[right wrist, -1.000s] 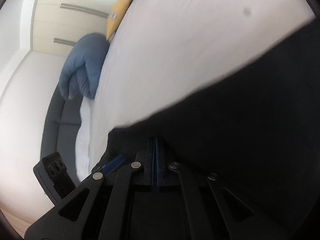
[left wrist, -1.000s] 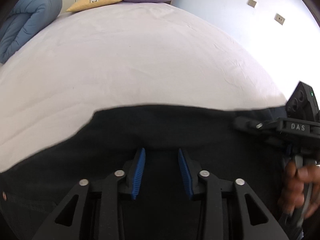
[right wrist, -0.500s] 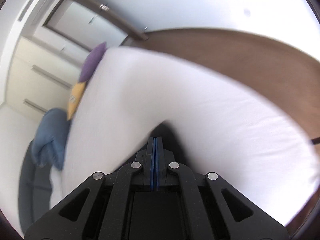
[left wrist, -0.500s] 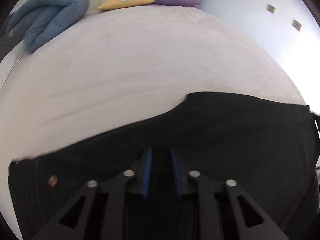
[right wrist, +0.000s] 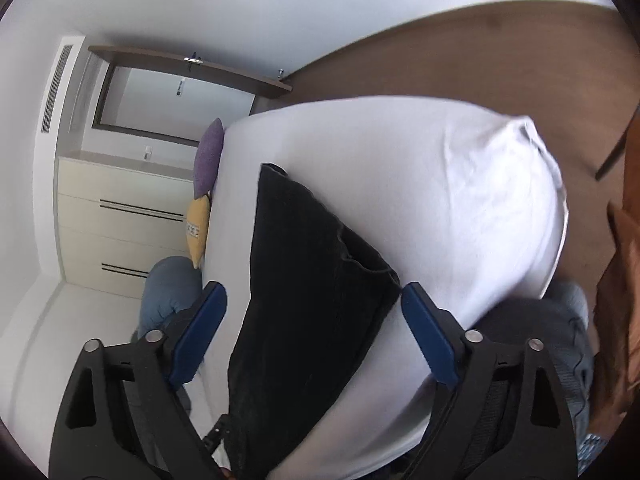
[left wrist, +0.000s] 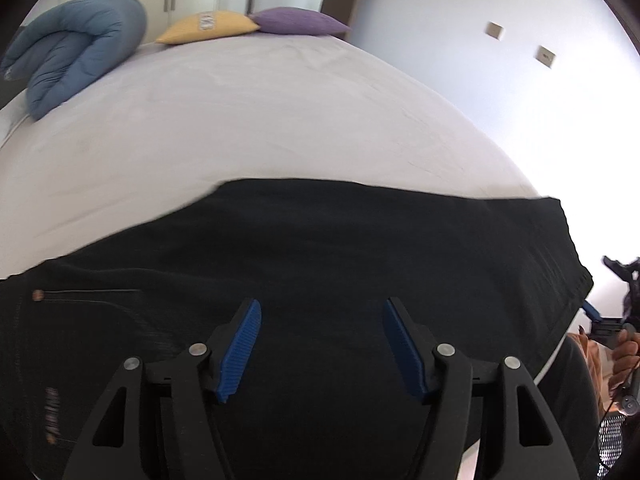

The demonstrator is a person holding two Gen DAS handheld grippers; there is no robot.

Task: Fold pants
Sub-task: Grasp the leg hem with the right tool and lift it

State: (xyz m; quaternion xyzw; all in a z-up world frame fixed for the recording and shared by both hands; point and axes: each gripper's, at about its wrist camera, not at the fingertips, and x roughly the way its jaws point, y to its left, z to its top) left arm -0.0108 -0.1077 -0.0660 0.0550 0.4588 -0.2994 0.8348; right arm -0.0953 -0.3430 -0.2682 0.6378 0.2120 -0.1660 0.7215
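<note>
- Pants (left wrist: 320,280) lie folded lengthwise on the bed (left wrist: 240,120).
- Left gripper (left wrist: 322,344) and right gripper (right wrist: 314,336), jaws just opened, hold nothing.
- Next: regrasp one end for the cross fold.

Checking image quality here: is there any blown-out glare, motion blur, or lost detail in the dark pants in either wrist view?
Left wrist view: the wall at right is blown out to white, the pants read nearly flat black, and their left edge is slightly smeared. Right wrist view: exposure is even, mild blur softens the bed, and fisheye bends the floor edge.
</note>
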